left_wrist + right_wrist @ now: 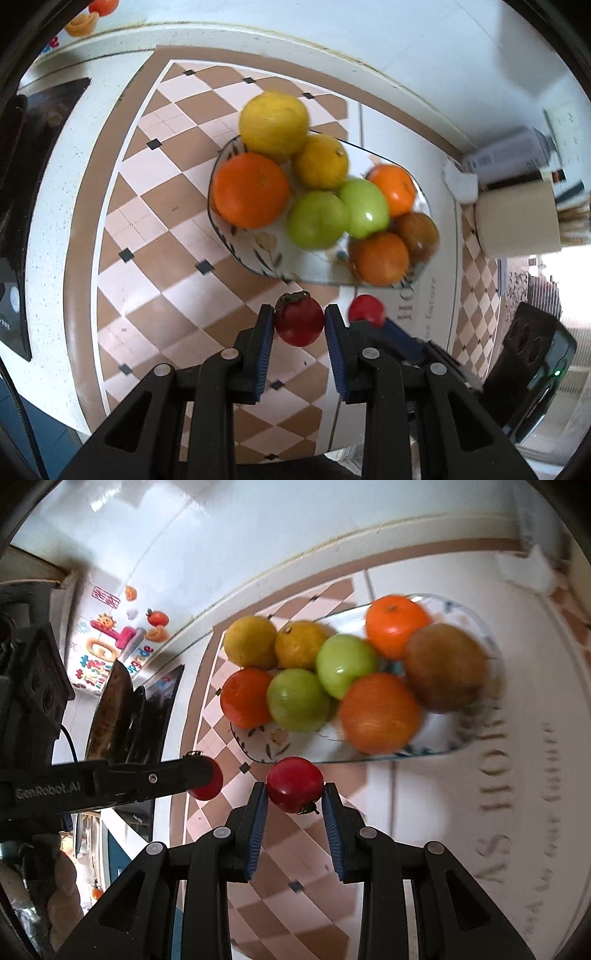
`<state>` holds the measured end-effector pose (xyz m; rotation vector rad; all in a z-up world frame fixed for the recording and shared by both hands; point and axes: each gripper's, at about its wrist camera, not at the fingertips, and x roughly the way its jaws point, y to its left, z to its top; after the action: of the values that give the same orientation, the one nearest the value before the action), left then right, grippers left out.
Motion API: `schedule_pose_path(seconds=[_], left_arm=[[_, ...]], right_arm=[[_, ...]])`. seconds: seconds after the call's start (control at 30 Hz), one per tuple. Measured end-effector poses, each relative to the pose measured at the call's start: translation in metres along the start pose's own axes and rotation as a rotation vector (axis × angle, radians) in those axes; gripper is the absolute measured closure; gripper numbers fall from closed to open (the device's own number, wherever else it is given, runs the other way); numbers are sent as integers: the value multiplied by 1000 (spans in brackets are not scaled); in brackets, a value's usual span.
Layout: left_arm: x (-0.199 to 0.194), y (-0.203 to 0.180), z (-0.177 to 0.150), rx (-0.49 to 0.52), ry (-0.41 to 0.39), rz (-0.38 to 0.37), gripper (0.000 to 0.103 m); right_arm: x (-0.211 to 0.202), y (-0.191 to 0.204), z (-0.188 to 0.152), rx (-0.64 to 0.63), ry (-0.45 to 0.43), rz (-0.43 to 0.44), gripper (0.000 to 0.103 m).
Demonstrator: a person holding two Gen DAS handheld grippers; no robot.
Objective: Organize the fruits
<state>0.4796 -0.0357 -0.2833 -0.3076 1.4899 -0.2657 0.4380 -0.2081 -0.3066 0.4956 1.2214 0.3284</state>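
A patterned plate (pixel 258 254) (pixel 476 731) holds two yellow lemons, three oranges, two green apples (pixel 317 218) (pixel 297 699) and a brown kiwi (pixel 445 666). My left gripper (pixel 299 321) is shut on a dark red tomato (pixel 299 323), held above the checkered cloth just in front of the plate. My right gripper (pixel 294 790) is shut on a second red tomato (pixel 294 784), also just in front of the plate. That second tomato shows in the left wrist view (pixel 365 310), and the left gripper's tomato shows in the right wrist view (pixel 207 784).
A brown and pink checkered cloth (pixel 162 236) covers the round white table. A cream cup of sticks (pixel 517 218) and a can stand at the right. A dark tablet (pixel 122 698) and a stickered white wall lie to the left.
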Motion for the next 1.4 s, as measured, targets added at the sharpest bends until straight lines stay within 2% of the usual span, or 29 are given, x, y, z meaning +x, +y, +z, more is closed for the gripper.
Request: schedule_pose_path(seconds=[0.27, 0.73, 0.77, 0.83, 0.87, 0.9, 1.1, 1.13, 1.17, 1.2, 1.27, 1.33, 1.4], left_arm=[[23, 19, 29, -24, 53, 27, 78], [34, 19, 42, 15, 63, 106, 77], [33, 19, 42, 19, 61, 118, 77], [31, 17, 41, 33, 51, 132, 76], [31, 17, 41, 35, 51, 135, 75], [31, 18, 41, 32, 55, 144, 75], [24, 22, 37, 22, 45, 127, 74], [20, 22, 35, 30, 36, 131, 68], [16, 22, 32, 37, 23, 136, 57], [11, 22, 29, 44, 9, 142, 50], [2, 22, 23, 61, -21, 170, 21], [-6, 22, 15, 84, -48, 204, 15], [-13, 21, 7, 97, -71, 242, 15]], right_arm=[[50, 12, 15, -40, 56, -40, 70], [67, 17, 35, -25, 111, -34, 69], [66, 17, 35, -21, 115, -48, 67], [62, 17, 34, -14, 116, -68, 55], [60, 16, 34, -4, 113, -67, 43], [57, 14, 34, 4, 112, -70, 37], [37, 11, 29, 20, 93, -113, 36], [30, 11, 27, 13, 84, -125, 36], [22, 13, 26, 1, 73, -150, 33], [16, 13, 24, -9, 63, -177, 23], [-1, 13, 21, -30, 35, -244, 14], [-16, 10, 18, -41, 7, -316, 14], [-29, 6, 16, -43, -9, -373, 13]])
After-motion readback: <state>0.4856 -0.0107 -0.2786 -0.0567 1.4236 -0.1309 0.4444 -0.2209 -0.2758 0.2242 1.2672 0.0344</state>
